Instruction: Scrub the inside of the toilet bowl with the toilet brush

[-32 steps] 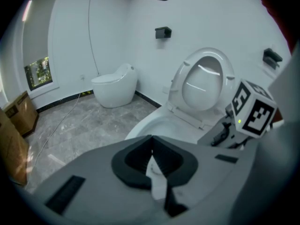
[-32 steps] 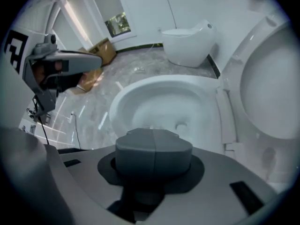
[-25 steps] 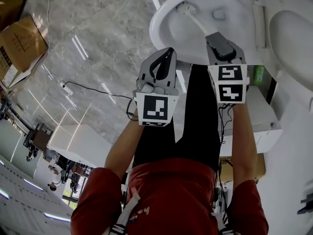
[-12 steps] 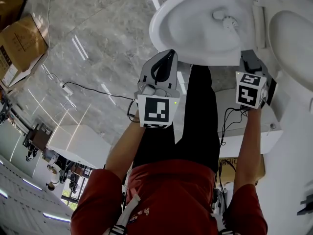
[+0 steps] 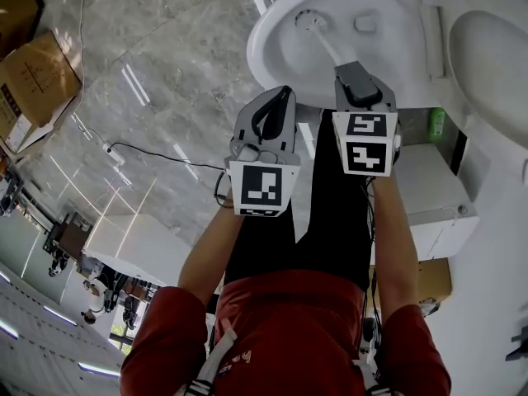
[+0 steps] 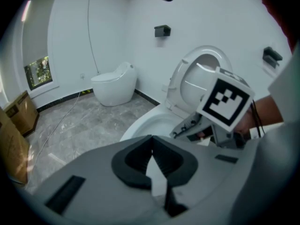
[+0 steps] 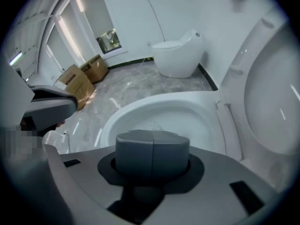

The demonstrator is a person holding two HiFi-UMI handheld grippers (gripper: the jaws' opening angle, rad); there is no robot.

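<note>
The white toilet bowl (image 5: 272, 56) fills the top of the head view, and its rim also shows in the right gripper view (image 7: 112, 118). The toilet brush (image 5: 308, 21) has its white head low against the bowl's inner left wall, and its thin handle runs back to my right gripper (image 5: 353, 71). That gripper (image 7: 152, 156) is shut on the handle, and its jaws hide the brush in its own view. My left gripper (image 5: 279, 96) hangs just outside the bowl's near rim; its jaws (image 6: 151, 143) are shut with nothing between them.
The raised seat and lid (image 5: 493, 60) stand at the right of the bowl. A white box (image 5: 433, 200) and a green bottle (image 5: 436, 126) sit below it. Cardboard boxes (image 5: 37, 68) lie far left, and a cable (image 5: 165, 151) runs over the grey floor. A second toilet (image 6: 115, 84) stands by the wall.
Half a second ago the right gripper had swung right, with the brush head near the bowl's back. Now it is back at the left and the brush head lies on the left wall. The left gripper stayed put.
</note>
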